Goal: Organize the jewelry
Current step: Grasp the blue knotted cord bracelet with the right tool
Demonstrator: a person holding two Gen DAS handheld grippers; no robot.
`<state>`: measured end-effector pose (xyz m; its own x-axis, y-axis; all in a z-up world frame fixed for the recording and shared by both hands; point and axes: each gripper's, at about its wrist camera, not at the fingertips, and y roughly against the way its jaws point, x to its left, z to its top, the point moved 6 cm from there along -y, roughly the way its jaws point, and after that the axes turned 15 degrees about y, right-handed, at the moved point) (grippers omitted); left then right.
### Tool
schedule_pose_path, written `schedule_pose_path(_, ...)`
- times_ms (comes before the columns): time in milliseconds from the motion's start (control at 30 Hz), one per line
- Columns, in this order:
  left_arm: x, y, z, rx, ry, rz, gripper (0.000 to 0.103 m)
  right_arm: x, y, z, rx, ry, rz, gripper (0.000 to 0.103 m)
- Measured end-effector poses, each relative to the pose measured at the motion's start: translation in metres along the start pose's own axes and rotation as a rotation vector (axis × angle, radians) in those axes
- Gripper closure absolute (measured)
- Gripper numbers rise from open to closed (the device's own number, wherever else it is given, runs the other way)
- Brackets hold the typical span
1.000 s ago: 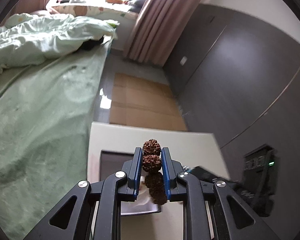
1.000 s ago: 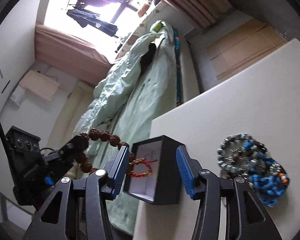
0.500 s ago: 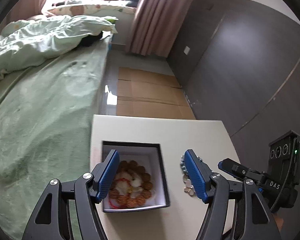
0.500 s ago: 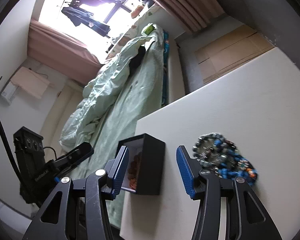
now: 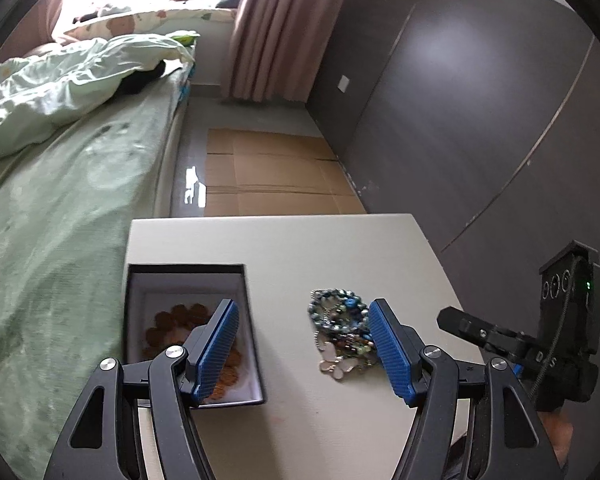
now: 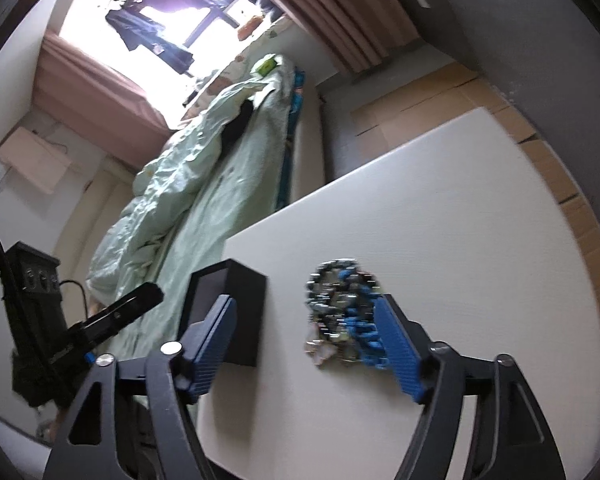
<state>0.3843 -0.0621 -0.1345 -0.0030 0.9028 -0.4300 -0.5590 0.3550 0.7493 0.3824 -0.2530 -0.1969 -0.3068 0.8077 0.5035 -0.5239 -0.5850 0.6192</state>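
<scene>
Left wrist view: left gripper [image 5: 300, 346] spread wide, nothing between the pads, hovering over the bench [image 5: 340, 248] between box [image 5: 188, 270] and jewelry pile [image 5: 340, 332]. Brown bead bracelet [image 5: 180, 316] lies inside the box w/ something red; partly hidden by the left finger. Box sits at the bench's left edge, next to the bed [image 5: 60, 208]; pile is well apart to its right, w/ a white butterfly pendant [image 5: 336, 362] at the near side. Judgement: one piece sorted, pile is next. Right gripper body shows at far right.

Right wrist view: right gripper [image 6: 304, 344] spread, jaws just been opening, nothing gripped. Pile [image 6: 340, 308] sits between its pads, nearer the right one; contact not confirmed, image blurred. Box [image 6: 236, 300] seen side-on by the left pad, contents not visible here. Judgement: gripper opened wide to straddle the tangled heap, approx. lined up for a pick.
</scene>
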Motion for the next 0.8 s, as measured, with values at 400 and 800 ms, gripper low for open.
schedule_pose_path(400,-0.040,-0.047,-0.025,0.095,-0.075,-0.031,0.035,-0.050,0.015,-0.013,0.018,-0.108,-0.073,0.028)
schedule_pose_path(800,-0.040,-0.088,-0.036,0.172,-0.120,0.011,0.056,-0.056,-0.011,-0.031,0.101,-0.148,0.001,0.054)
